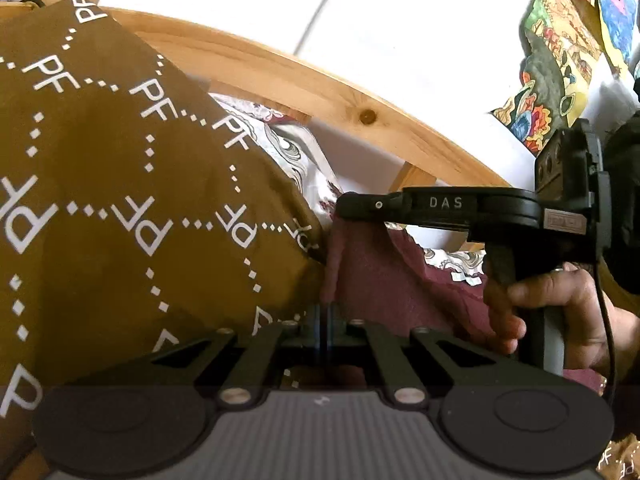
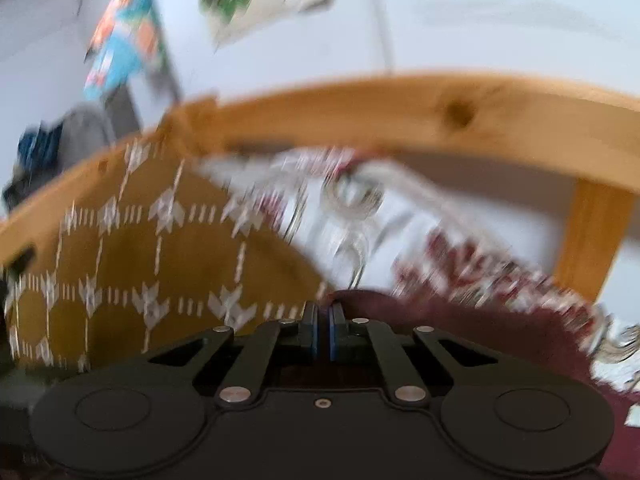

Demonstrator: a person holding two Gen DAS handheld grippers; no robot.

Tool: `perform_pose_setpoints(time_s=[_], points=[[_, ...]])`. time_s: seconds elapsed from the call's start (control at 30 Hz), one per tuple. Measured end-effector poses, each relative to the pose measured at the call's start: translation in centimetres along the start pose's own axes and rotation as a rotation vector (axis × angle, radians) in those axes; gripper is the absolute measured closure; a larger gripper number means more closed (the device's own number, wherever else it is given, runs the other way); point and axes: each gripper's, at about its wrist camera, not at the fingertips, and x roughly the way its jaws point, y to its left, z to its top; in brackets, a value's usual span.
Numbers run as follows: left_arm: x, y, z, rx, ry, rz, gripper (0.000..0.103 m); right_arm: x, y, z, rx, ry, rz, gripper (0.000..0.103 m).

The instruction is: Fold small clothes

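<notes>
A maroon garment (image 1: 384, 280) hangs lifted in front of me, its top edge pinched by my right gripper (image 1: 344, 204), which reaches in from the right in the left wrist view. My left gripper (image 1: 326, 316) is shut on the garment's lower edge. In the blurred right wrist view my right gripper (image 2: 324, 320) has its jaws closed on the same maroon cloth (image 2: 460, 328). A mustard-brown cloth with white "PF" print (image 1: 120, 200) lies to the left, also visible in the right wrist view (image 2: 160, 272).
A wooden bed rail (image 1: 320, 92) curves behind, with a post (image 2: 592, 236) at right. A white and maroon patterned sheet (image 1: 296, 152) covers the bed. Colourful pictures (image 1: 568, 48) hang on the white wall. A hand (image 1: 560, 312) holds the right gripper.
</notes>
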Motion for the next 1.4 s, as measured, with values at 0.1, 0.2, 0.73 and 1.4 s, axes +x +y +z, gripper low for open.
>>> perform_pose_setpoints(time_s=[0.1,0.2,0.73,1.4], points=[[0.7,0.4,0.0,-0.023,0.044,0.031,0.102,0.5,-0.3,0.0,0.003,0.005,-0.022,0.099],[1.5,0.4,-0.2,-0.027,0.077,0.050,0.099,1.4,-0.2,-0.8,0.013,0.044,-0.040,0.092],[-5.2,-3.5,-2.2,0.043,0.054,0.127,0.007,-18.8,1.0,-10.3,0.021,0.026,-0.240,0.014],[-10.4,-6.0,-13.1,0.149,0.253,-0.043,0.001,-37.9,10.9,-33.9,0.243,0.030,-0.483,0.001]])
